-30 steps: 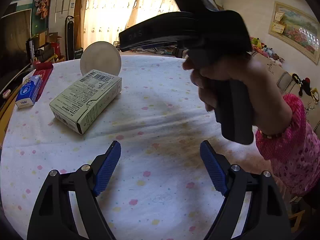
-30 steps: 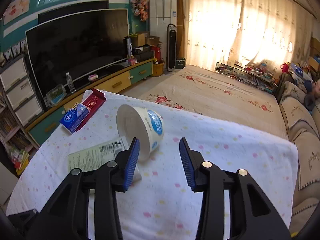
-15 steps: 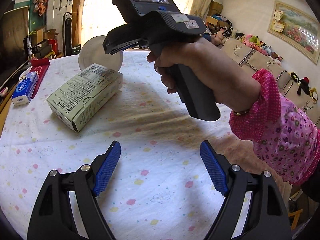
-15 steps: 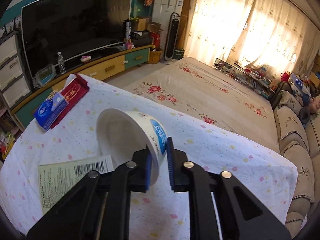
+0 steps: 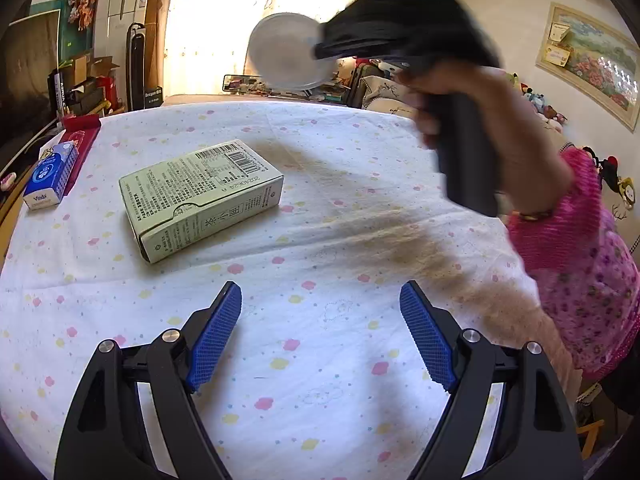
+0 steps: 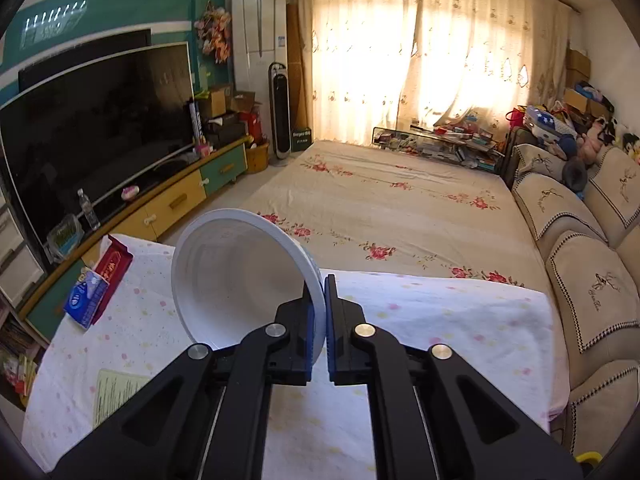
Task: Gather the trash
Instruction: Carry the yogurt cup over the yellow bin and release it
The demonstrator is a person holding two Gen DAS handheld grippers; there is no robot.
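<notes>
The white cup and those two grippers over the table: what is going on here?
A person is clearing trash from a cloth-covered table. The right hand-held gripper is shut on the wall of an empty white cup, one pad inside and one outside, and the cup is held up off the table. The left hand-held gripper is open above the cloth, holding nothing. A green carton and a blue tissue pack lie on the table.

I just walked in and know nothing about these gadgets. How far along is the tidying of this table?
It looks barely begun. In hand: the right gripper has its jaws clamped on the rim of a white cup, held above the table. Left: the pale green box, the blue tissue pack and the red packet lie on the cloth. The left gripper is open and empty. No bin shows.
</notes>
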